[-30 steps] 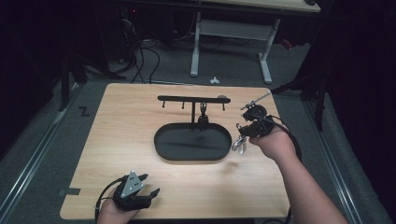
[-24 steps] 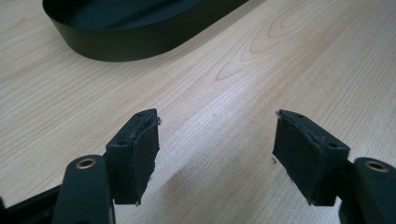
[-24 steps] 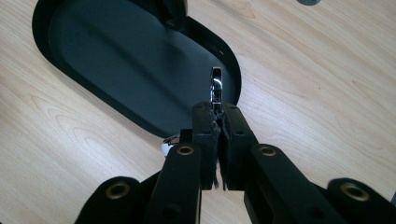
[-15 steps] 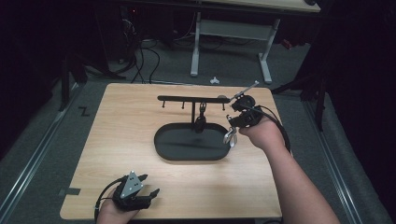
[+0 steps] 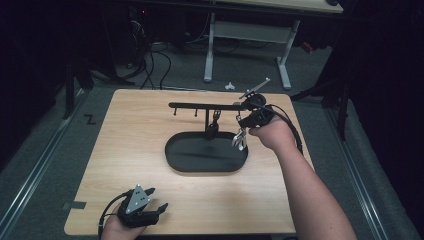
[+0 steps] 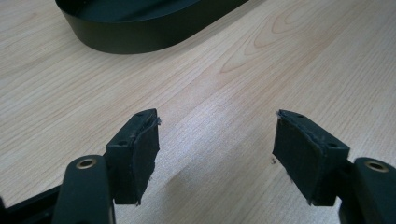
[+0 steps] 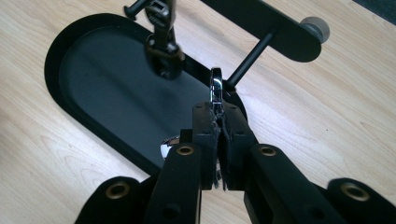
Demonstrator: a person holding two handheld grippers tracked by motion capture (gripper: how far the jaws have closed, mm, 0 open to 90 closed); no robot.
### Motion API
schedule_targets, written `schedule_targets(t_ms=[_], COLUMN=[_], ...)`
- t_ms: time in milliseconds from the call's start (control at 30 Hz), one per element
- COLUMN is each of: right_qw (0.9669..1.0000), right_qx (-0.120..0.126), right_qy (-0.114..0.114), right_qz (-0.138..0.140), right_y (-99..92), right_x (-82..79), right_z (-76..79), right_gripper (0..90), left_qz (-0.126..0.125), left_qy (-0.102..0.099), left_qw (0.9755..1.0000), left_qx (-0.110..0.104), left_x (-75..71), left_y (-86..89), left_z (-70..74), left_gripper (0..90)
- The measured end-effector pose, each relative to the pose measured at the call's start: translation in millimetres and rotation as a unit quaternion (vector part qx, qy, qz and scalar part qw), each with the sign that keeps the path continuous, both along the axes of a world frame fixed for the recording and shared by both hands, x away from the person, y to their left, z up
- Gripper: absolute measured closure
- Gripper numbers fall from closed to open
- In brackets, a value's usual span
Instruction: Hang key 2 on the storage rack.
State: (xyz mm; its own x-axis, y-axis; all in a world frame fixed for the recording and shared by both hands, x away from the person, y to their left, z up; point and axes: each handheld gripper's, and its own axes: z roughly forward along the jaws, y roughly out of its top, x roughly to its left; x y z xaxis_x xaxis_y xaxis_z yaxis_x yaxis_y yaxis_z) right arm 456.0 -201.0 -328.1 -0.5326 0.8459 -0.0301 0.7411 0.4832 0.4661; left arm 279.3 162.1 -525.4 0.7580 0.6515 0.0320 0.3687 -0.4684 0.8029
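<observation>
A black oval tray point(image 5: 200, 162) carries a stand with a horizontal bar point(image 5: 200, 105) and small pegs. A dark key-like item point(image 5: 214, 125) hangs by the centre post. My right gripper point(image 5: 245, 119) is at the bar's right end, shut on a silver metal ring point(image 7: 215, 86) with shiny pieces point(image 5: 240, 140) dangling below it. In the right gripper view the ring sticks up between the jaws of the right gripper point(image 7: 218, 109), just short of a black peg point(image 7: 247, 60). My left gripper point(image 5: 155, 210) rests open at the table's near left edge, and nothing lies between its pads point(image 6: 140, 149).
The tray's wall point(image 6: 140, 37) lies ahead of the left gripper. Bare wooden tabletop point(image 5: 125, 145) surrounds the tray. Beyond the table's far edge stand a white desk frame point(image 5: 245, 35) and floor cables point(image 5: 155, 60).
My right gripper has carried the silver ring left and away from me, from beside the tray's right end up to the bar's right end. The left gripper has not moved.
</observation>
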Motion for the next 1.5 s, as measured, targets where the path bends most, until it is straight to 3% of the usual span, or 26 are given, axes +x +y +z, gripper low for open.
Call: schedule_targets(t_ms=[267,533,667,800,1067,1300,1500], right_qw=[0.9998,0.9993,0.9993,0.9993,0.9995,0.9987,0.9987], right_qx=[0.017,0.001,-0.001,-0.005,-0.008,-0.010,0.003], right_qy=[-0.001,-0.023,-0.022,-0.018,-0.006,-0.016,-0.020], right_qz=[-0.013,-0.030,-0.032,-0.032,-0.029,-0.047,-0.046], right_y=[-8.2,-9.3,-9.7,-10.7,-17.1,-25.1,-33.4], right_x=[10.1,12.6,10.1,2.3,-22.7,-42.7,-58.9], right_z=[-6.5,-11.9,-14.1,-20.7,-49.0,-76.2,-101.9], right_gripper=[85.5,77.3,74.6,68.8,55.6,47.1,31.9], left_qz=[0.000,-0.001,-0.002,-0.005,-0.010,-0.011,-0.011], left_qy=[0.002,0.001,0.002,0.006,0.003,0.006,0.006], left_qw=[1.0000,1.0000,1.0000,1.0000,0.9999,0.9998,0.9998], left_qx=[0.001,0.000,0.003,0.004,0.008,0.013,0.017], left_x=[0.7,0.7,1.3,1.3,1.1,1.3,1.8], left_y=[0.1,0.3,0.8,-0.8,-6.2,-8.5,-8.6], left_z=[-0.7,-0.3,0.1,-0.4,-1.5,-3.3,-4.1], left_gripper=[31.6,31.6,31.6,31.5,31.4,31.3,31.1])
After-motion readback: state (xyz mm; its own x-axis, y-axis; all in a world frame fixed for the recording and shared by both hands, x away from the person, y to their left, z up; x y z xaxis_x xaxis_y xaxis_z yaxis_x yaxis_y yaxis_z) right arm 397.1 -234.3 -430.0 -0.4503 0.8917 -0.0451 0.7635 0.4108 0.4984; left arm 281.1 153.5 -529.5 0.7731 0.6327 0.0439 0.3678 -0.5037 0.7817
